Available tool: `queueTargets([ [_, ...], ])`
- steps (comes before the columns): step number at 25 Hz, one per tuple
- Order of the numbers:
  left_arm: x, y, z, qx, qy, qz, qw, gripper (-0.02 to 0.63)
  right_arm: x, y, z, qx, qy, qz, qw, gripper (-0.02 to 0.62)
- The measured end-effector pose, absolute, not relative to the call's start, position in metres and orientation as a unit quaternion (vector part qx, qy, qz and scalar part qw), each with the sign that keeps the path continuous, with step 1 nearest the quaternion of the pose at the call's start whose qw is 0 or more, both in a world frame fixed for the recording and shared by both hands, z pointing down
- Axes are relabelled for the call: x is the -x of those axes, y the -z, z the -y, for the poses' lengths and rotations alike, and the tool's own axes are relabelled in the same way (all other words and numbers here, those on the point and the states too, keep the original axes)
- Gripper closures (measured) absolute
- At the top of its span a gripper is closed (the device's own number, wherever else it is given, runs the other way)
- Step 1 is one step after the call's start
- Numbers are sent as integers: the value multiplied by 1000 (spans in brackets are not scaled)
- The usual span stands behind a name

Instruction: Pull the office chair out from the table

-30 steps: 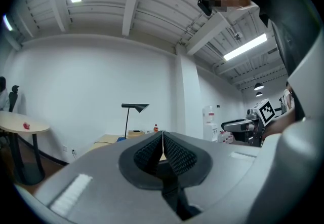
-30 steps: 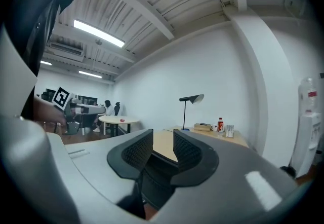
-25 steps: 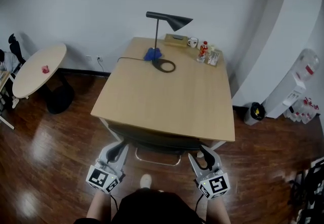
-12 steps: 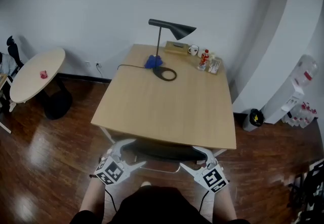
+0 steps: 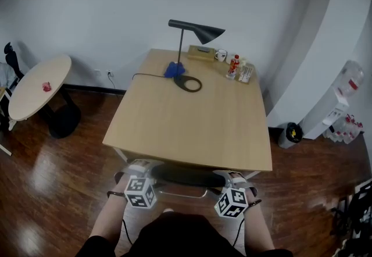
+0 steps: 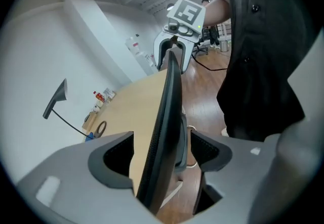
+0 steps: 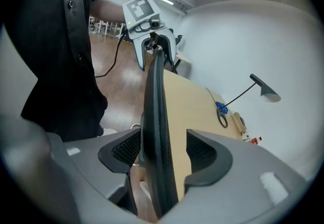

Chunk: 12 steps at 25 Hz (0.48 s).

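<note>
Beige table point(image 5: 192, 116) fills the room's middle, with the office chair point(image 5: 186, 177) tucked under its near edge. My left gripper point(image 5: 138, 168) and right gripper point(image 5: 232, 179) straddle its dark backrest point(image 6: 169, 116) at the 2 ends. Left jaws have just been opening, right ones closing slightly; both stand spread, backrest between, unpinched.

The office chair point(image 5: 186, 175) sits tucked under the table point(image 5: 192, 122), a lamp point(image 5: 203, 32) at its far edge.

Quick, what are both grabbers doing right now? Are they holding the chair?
Left gripper: open, jaws just been opening, chair backrest between them, not squeezed.
Right gripper: open, jaws opened wide then just closing slightly, same backrest between them, not squeezed.
</note>
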<state>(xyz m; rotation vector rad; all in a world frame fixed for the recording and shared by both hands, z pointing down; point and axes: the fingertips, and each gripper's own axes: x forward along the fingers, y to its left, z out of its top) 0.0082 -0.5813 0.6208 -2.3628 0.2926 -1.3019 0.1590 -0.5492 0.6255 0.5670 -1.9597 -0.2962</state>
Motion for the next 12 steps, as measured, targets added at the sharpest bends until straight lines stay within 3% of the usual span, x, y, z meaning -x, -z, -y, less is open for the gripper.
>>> queueTargets([
  [3,-7,-635,585,835,496,-88,223,260,-162,-638,552,-223,123,799,544,320],
  [7,-5,-642,588,816,515,-85,247,324,-166,-645,554,-218,127,781,571,361],
  [12,-3,-642,593,804,526,-80,267,413,-173,-656,554,-194,138,751,616,463],
])
